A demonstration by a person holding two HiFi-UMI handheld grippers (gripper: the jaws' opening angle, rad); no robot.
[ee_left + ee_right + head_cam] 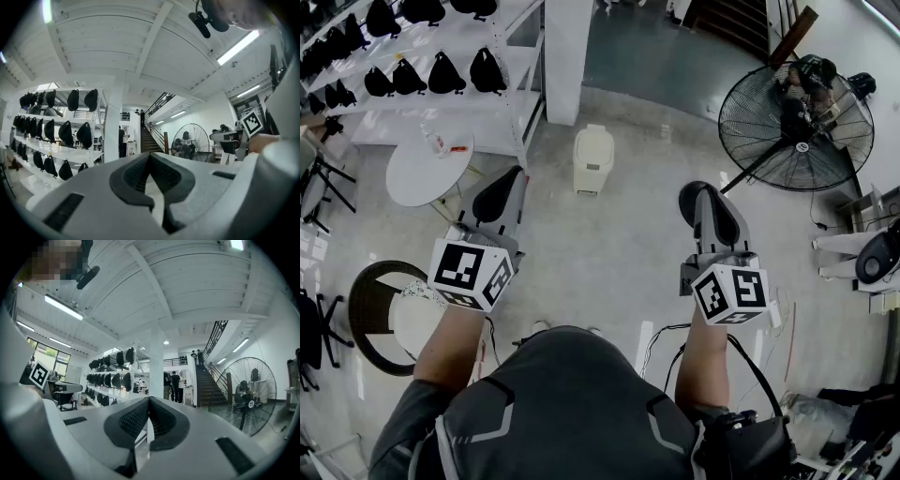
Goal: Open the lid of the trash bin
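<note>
holding two grippers out level over a grey floor (pixel 609 244), side by side and well apart, each with a marker cube (pixel 469 272) near the wrist. shows the left gripper (pixel 508 183) with jaws pressed together, dark pads meeting tip to tip, pinching nothing. shows the right gripper (pixel 698 199) likewise: jaws pressed together, nothing between the pads.

finds the bin (pixel 592 159) ahead on the floor, upright, cream-coloured, between the two grippers' lines in the head view and well apart from both. lid (pixel 593 139) down, shut, touched by neither gripper. stands just in front of a white pillar (pixel 567 56).

places a round white table (pixel 412 178) left of the bin, bearing a few items too small to tell, beside white shelves (pixel 520 66) loaded with rows of black bags (pixel 445 73). sets a large black fan (pixel 795 127) at the right, tilted back on its stand, with a person (pixel 811 75) just behind the grille. adds a round brown chair (pixel 361 309) at lower left, near the left forearm, and cables (pixel 661 342) on the floor close to the wearer's body.

looking along the jaws in both gripper views: shelves, pillar, fan, and stairs (pixel 206 385) rising behind, with people (pixel 174 385) standing near the foot. bin not made out in either gripper view.
</note>
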